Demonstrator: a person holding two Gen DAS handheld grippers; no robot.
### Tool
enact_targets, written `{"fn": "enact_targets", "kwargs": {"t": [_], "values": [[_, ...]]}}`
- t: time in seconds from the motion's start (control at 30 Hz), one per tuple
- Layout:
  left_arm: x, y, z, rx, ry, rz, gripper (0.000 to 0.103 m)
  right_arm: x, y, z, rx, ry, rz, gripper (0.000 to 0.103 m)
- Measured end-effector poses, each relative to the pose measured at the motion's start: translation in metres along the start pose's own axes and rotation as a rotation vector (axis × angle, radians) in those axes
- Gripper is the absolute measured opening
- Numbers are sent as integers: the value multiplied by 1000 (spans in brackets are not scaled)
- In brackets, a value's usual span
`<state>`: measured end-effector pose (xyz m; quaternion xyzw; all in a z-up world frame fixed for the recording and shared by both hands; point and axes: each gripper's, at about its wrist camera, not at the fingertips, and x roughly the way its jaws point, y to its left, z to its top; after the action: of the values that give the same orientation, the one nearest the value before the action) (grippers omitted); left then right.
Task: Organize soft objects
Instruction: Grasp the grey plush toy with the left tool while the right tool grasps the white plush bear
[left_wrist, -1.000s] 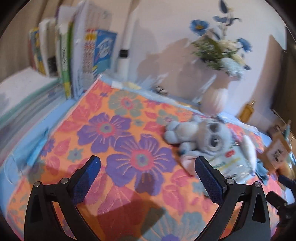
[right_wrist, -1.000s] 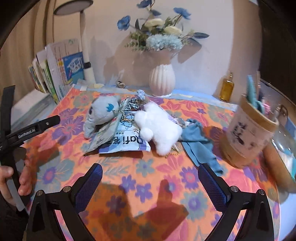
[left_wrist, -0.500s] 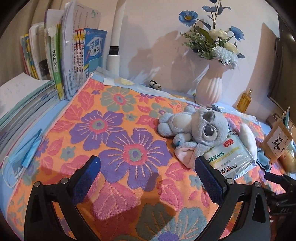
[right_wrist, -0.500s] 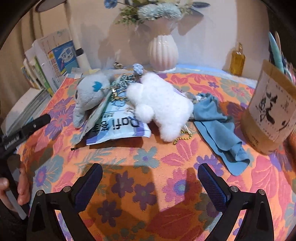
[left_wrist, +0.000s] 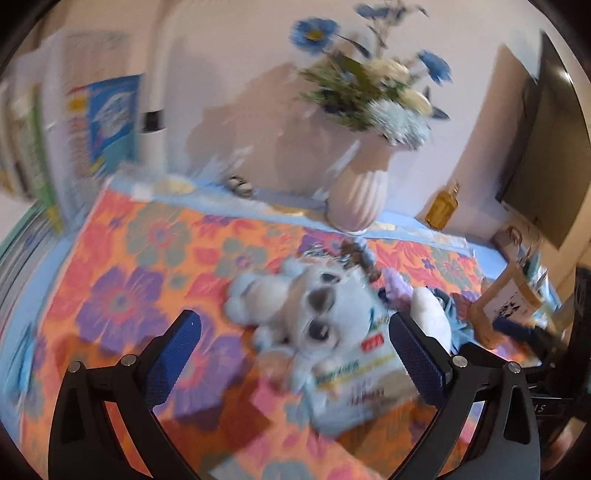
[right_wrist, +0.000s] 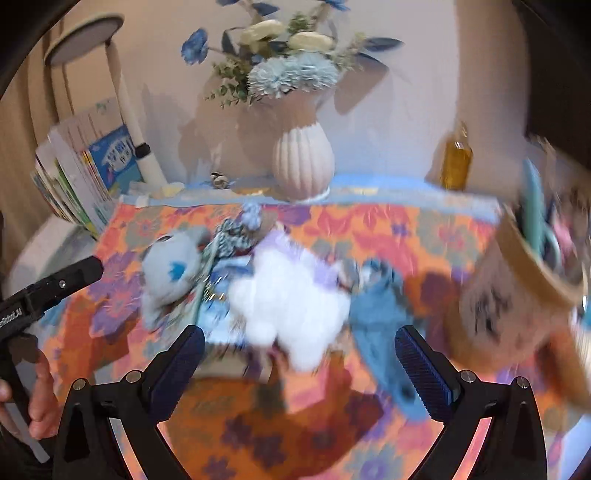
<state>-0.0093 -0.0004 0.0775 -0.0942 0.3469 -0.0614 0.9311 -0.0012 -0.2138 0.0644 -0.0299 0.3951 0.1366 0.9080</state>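
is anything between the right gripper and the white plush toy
Nothing visible does. The right gripper is open and the white plush toy lies straight ahead between its fingers' line, with only bare floral cloth in front. The blue cloth lies beside it to the right, the grey plush to the left.

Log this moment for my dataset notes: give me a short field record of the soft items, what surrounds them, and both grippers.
surface: floral cloth
soft items: grey plush, white plush, blue cloth
under the plushes: printed packet
background: ribbed vase, amber bottle, books, paper pen holder
left gripper: open, empty, facing the grey plush
right gripper: open, empty, facing the white plush
image quality: both views motion-blurred
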Motion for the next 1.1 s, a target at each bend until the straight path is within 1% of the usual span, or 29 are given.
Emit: {"fn": "enact_targets", "kwargs": {"t": [0.07, 0.13, 0.23, 0.27, 0.3, 0.33, 0.37, 0.4, 0.43, 0.47, 0.5, 0.53, 0.57, 0.6, 0.63, 0.67, 0.73, 0.8, 0.87, 1.0, 1.1], "values": [[23, -2, 1, -15, 38, -10, 102, 18, -2, 4, -21, 15, 3, 103], [41, 0, 0, -49, 64, -55, 102, 34, -5, 6, -24, 31, 42, 103], [57, 4, -7, -84, 74, -109, 100, 54, -11, 5, -3, 42, 117, 102], [62, 3, -11, -84, 79, -110, 100, 59, -13, 4, 4, 39, 139, 102], [66, 2, -14, -79, 96, -100, 98, 62, -14, 2, 14, 33, 159, 102], [66, 0, -15, -70, 103, -104, 97, 65, -17, 1, 33, 34, 184, 102], [65, -2, -14, -62, 88, -102, 96, 66, -18, 2, 43, 35, 192, 101], [63, -3, -15, -52, 75, -99, 94, 65, -20, 2, 51, 25, 195, 99], [64, -3, -15, -49, 80, -103, 93, 64, -21, 1, 58, 16, 195, 95], [64, -4, -15, -48, 80, -106, 91, 62, -22, 0, 67, 11, 203, 93], [63, -3, -15, -45, 72, -106, 89, 60, -22, -1, 69, 2, 208, 88], [61, -4, -14, -40, 62, -104, 87, 56, -20, -2, 60, -21, 210, 79], [59, -5, -15, -35, 49, -102, 82, 52, -19, -3, 52, -38, 203, 76], [56, -5, -15, -30, 36, -103, 67, 48, -18, -4, 40, -61, 201, 67], [53, -7, -16, -19, 20, -111, 62, 44, -15, -5, 26, -82, 200, 56], [51, -8, -17, -9, 11, -101, 62, 38, -12, -7, 11, -116, 178, 53], [48, -10, -17, -1, -6, -86, 62, 27, -6, -11, -19, -172, 140, 39], [41, -7, -17, -13, -40, -104, 62, 21, 0, -13, -46, -211, 87, 37], [32, 0, -15, -49, -77, -139, 62, 20, 3, -13, -58, -219, 65, 36], [11, 18, -7, -149, -119, -232, 62, 15, -4, -15, -22, -215, 74, 34], [-24, 21, -4, -160, -169, -278, 62, 3, -18, -26, 53, -198, 98, 34]]}}
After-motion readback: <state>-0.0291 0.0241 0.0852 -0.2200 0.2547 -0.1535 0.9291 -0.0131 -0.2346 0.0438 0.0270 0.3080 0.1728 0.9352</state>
